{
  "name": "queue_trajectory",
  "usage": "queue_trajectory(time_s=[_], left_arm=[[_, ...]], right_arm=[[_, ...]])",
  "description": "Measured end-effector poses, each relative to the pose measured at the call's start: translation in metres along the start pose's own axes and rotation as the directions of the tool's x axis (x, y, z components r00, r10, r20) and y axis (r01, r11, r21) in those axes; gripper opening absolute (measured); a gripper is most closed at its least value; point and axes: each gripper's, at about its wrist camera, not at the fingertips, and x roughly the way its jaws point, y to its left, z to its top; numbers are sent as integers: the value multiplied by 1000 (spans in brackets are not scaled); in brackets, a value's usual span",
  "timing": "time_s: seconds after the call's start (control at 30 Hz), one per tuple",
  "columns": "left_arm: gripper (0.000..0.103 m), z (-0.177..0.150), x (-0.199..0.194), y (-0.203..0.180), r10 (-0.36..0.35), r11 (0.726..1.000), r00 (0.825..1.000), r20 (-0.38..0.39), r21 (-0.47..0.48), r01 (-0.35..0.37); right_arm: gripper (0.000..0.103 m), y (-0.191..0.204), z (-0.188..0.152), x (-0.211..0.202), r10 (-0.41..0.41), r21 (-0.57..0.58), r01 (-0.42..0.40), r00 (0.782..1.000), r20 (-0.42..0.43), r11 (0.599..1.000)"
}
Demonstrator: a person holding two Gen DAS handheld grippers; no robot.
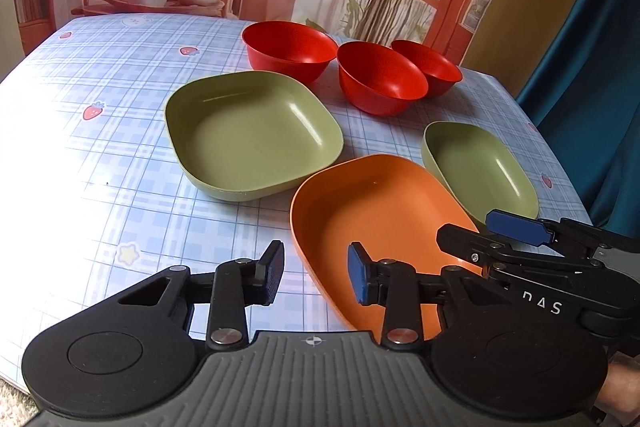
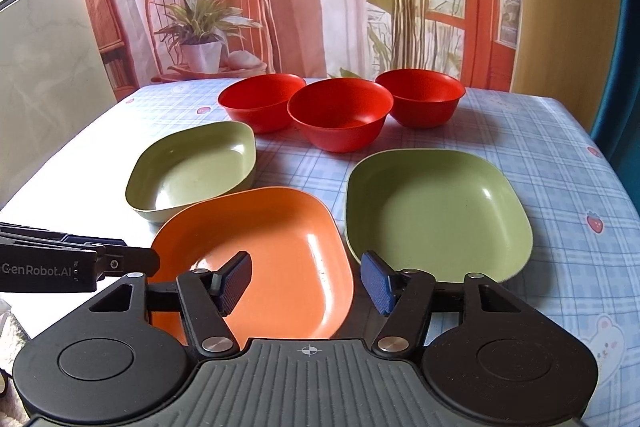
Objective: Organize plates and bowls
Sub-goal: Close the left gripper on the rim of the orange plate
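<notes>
Orange square plastic plate (image 2: 256, 251) on desk (image 1: 100, 147), between both grippers.
Left gripper (image 1: 316, 273) straddles its left rim, right gripper (image 2: 306, 281) its right; jaws of both spread, touching nothing.

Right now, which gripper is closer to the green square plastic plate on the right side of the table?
Right. The right gripper hovers at that green plate's near-left corner; the left gripper is at the orange plate's opposite rim, farther away.
</notes>
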Motion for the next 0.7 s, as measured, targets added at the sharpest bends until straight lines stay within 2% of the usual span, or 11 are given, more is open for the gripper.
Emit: queue_trajectory(time_s=[0.13, 0.47, 0.7], left_arm=[[31, -3, 5, 0, -22, 1000, 999, -23, -6, 22], [22, -9, 13, 7, -51, 998, 997, -57, -39, 49], [21, -11, 14, 6, -56, 997, 997, -59, -47, 54]], right_arm=[[49, -2, -4, 1, 7, 17, -6, 1000, -18, 1000], [47, -11, -5, 6, -3, 53, 4, 1000, -25, 999], [40, -21, -8, 13, 20, 100, -15, 999, -46, 995]])
